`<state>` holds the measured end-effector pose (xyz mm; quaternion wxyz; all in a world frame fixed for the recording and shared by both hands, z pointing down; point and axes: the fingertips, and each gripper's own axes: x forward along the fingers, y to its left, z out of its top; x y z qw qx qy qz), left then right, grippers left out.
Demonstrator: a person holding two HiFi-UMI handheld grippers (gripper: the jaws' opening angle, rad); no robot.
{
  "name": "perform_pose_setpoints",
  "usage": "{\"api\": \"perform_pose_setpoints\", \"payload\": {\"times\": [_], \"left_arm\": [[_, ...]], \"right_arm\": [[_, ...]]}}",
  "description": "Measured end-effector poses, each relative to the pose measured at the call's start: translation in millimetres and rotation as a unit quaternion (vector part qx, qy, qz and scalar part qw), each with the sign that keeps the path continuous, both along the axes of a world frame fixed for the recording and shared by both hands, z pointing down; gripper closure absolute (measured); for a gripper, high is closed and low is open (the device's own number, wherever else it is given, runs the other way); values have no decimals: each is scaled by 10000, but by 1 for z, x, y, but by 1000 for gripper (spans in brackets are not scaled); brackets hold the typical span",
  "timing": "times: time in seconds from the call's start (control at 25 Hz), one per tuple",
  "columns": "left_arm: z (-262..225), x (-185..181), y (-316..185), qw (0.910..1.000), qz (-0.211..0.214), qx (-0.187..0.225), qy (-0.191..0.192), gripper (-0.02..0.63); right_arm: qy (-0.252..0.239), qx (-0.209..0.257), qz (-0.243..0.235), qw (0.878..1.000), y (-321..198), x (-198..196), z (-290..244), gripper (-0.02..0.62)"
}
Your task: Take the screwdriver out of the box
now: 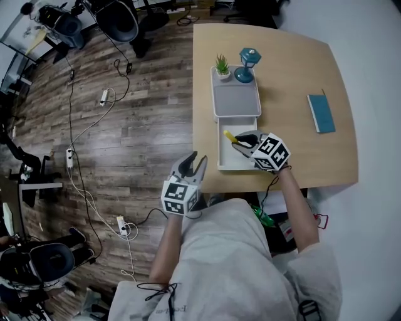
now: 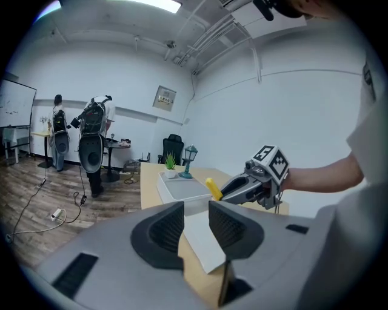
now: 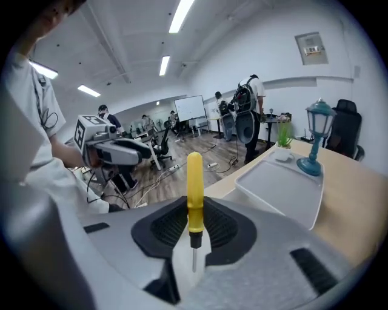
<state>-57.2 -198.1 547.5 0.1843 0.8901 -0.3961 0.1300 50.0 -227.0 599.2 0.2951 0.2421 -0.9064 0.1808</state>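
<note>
A person in a grey shirt (image 1: 225, 251) stands at the near edge of a pale wooden bench (image 1: 294, 75), seen from above, with a gripper in each hand.

The left gripper (image 1: 194, 164) hangs off the bench's near left corner, over the wooden floor (image 1: 138, 131). Its fingers are spread apart with nothing between them.

The right gripper (image 1: 242, 143) is to its right and a little farther, in the air above an open white box (image 1: 220, 150) that sits at the bench's near edge. Its fingers are pinching a screwdriver (image 1: 230, 136) by the lower part of its yellow handle. The rounded handle end sticks out past the fingertips toward the far left. In the right gripper view the thin metal shaft points back between the fingers. The screwdriver is out of the box and touches neither the box nor the bench.

Just beyond the box, touching its far end, lies a shallow grey tray (image 1: 236, 100). At the tray's far end stand a small potted green plant (image 1: 222, 65) on the left and a small teal lantern-shaped lamp (image 1: 247, 64) on the right.

Well to the right on the bench lies a teal notebook (image 1: 321, 113).

On the floor to the left, cables and power strips (image 1: 103, 97) trail toward black chairs (image 1: 119, 19) at the far side.
</note>
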Motion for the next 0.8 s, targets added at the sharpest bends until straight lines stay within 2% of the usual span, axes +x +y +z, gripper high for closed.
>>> {"api": "perform_pose_setpoints", "payload": {"times": [0.2,0.48,0.8], "left_arm": [[-2,7,-2,10000,77,39,-18,485],[-5,22,-4,9995,272,114,-91,485],[-16,38,-10,9985,449,288,-135,485]], "right_arm": [[-400,305,615,9968,-1,10,-24,509],[-413,1011,1436,9836,3,30,-47,509],[-1070,1444,2673,9467,13,53,-69,509]]}}
